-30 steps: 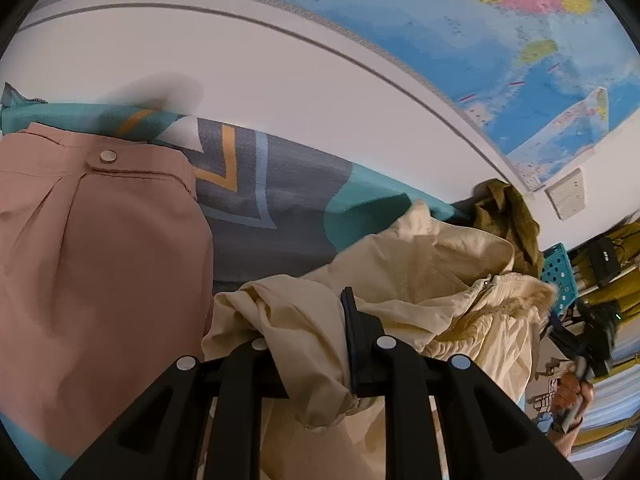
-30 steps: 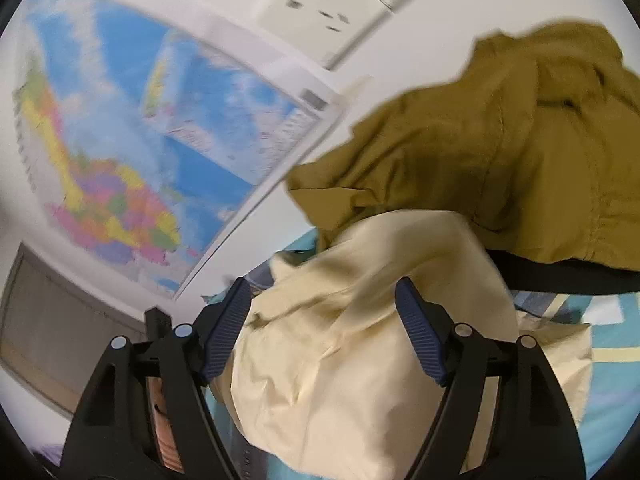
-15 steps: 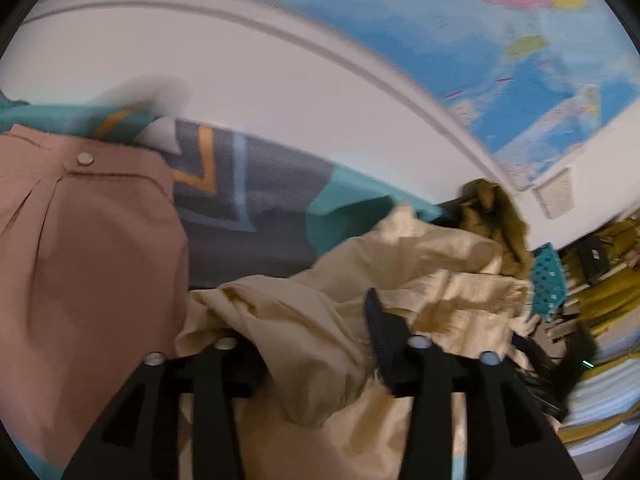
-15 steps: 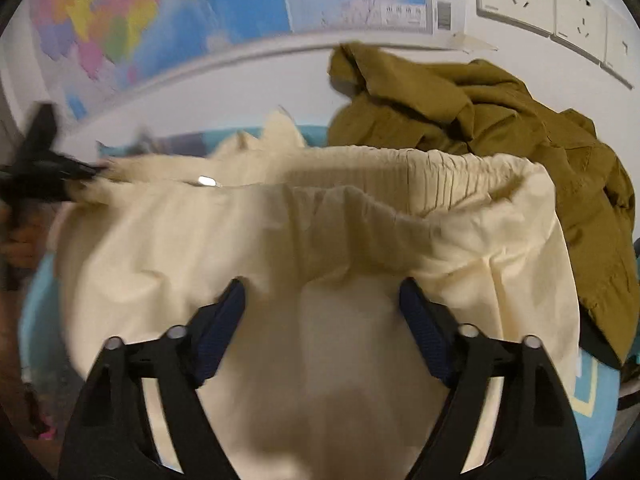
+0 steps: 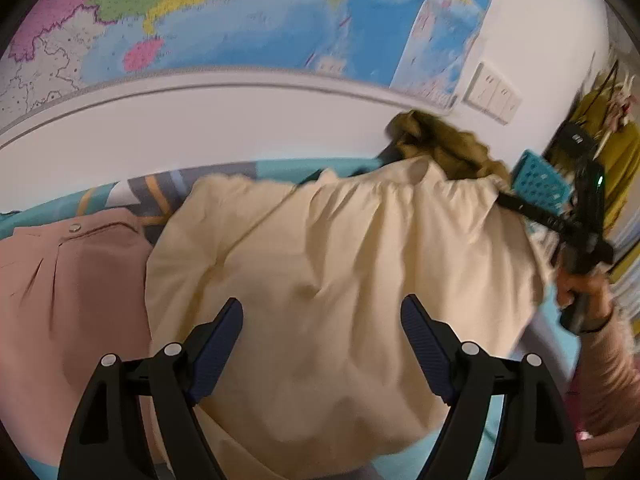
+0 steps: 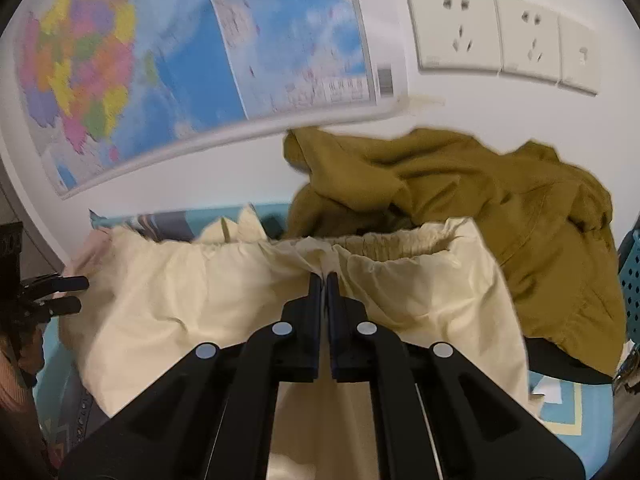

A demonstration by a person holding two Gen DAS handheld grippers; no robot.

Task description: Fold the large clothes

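**Cream garment pinched at its waistband, left gripper wide open**

The cream garment (image 6: 224, 300) lies spread and rumpled over a teal patterned cover (image 5: 280, 168), its gathered elastic waistband (image 6: 400, 244) turned toward the wall. In the right wrist view the right gripper (image 6: 324, 280) has its two fingers pressed together on a fold of fabric just below that waistband, the cloth puckering where it is pinched. In the left wrist view the same gripper (image 5: 508, 200) shows at the garment's far right edge, held in the person's hand (image 5: 580, 288).

The left gripper (image 5: 322, 312) hangs above the middle of the cream cloth with its fingers spread far apart and nothing between them. From the right wrist view it (image 6: 78, 294) appears at the garment's left edge.

Just left of the cream garment lies a pink garment (image 5: 72, 280) with a button near its top, flat on the cover. Behind the waistband, an olive jacket (image 6: 480, 208) is heaped against the white wall. A blue perforated basket (image 5: 540, 184) sits beyond it. A coloured map (image 6: 160, 60) hangs on the wall, with a row of sockets (image 6: 504, 36) beside it.
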